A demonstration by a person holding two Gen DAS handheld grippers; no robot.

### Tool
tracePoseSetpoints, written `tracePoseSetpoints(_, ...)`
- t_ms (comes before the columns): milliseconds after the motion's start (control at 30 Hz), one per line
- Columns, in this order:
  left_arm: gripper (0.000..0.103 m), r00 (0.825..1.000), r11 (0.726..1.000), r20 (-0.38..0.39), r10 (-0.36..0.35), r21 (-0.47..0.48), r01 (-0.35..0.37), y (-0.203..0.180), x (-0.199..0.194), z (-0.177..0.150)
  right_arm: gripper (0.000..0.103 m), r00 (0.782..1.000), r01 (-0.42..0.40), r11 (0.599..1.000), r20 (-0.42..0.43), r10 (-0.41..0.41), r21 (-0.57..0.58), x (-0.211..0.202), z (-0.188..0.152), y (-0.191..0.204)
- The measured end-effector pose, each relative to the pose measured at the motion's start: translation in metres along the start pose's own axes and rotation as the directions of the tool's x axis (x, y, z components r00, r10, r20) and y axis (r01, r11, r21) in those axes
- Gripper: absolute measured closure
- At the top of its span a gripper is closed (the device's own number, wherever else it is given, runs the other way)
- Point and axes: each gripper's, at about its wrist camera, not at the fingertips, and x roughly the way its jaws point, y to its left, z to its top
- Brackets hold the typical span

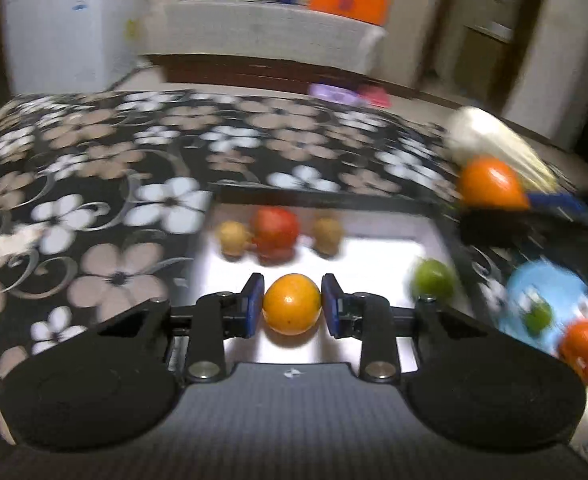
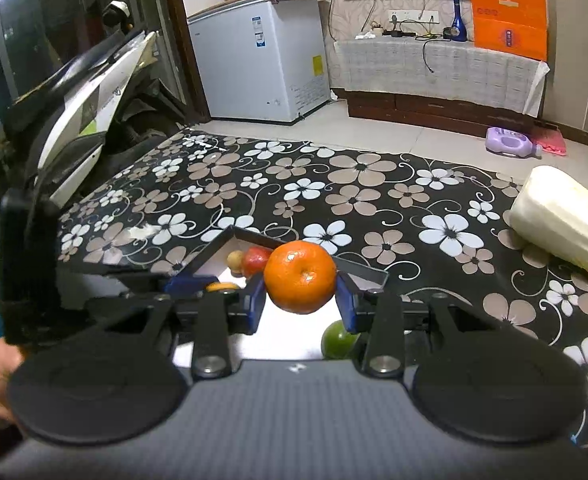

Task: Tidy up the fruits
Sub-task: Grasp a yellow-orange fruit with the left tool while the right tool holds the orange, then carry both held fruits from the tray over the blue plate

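The left fingers [image 1: 291, 309] were closed against a yellow-orange fruit [image 1: 291, 309] low over the white tray [image 1: 378, 254]; the right fingers [image 2: 300, 278] clamped an orange [image 2: 300, 278] above it. Both grips were narrow contacts on round skins: a slip could send either rolling into the lime [image 1: 433, 286] or off the counter [image 2: 374, 200].

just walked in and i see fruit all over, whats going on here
A person is sorting fruit with a hand-held gripper in each hand. The left gripper is closed on a yellow-orange fruit over the white tray. The right gripper holds an orange above that tray, where several fruits already lie.
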Motion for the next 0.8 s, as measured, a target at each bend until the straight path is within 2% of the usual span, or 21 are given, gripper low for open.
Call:
tracePoseSetpoints(100, 0.067, 1.0, 0.996, 0.013, 0.009, 0.087, -0.01, -0.016, -0.003, -0.007, 0.062, 1.0, -0.002, 1.0, 0.005, 0.002, 0.005, -0.002, 0.001, -0.002)
tracePoseSetpoints(267, 0.066, 1.0, 0.999, 0.007, 0.015, 0.049, -0.015, -0.016, -0.002, -0.006, 0.062, 1.0, 0.006, 1.0, 0.007, -0.006, 0.009, -0.006, 0.0, -0.005)
tracePoseSetpoints(367, 0.066, 0.997, 0.995, -0.019, 0.074, 0.06, -0.073, -0.019, 0.008, -0.007, 0.062, 1.0, 0.01, 1.0, 0.003, -0.01, 0.007, -0.007, -0.001, -0.006)
tracePoseSetpoints(433, 0.066, 0.996, 0.994, -0.02, 0.088, 0.069, -0.086, -0.02, 0.01, -0.007, 0.062, 1.0, 0.012, 1.0, -0.003, -0.012, 0.005, -0.005, -0.002, -0.007)
tracePoseSetpoints(600, 0.065, 0.996, 0.996, -0.038, 0.084, 0.043, -0.082, -0.016, 0.009, -0.005, 0.062, 1.0, 0.018, 1.0, 0.001, -0.018, 0.006, -0.008, -0.004, -0.008)
tracePoseSetpoints(800, 0.065, 0.996, 0.994, -0.021, 0.085, 0.068, -0.083, -0.027, -0.003, -0.004, 0.062, 1.0, 0.018, 1.0, 0.011, -0.019, 0.006, -0.014, -0.006, -0.005)
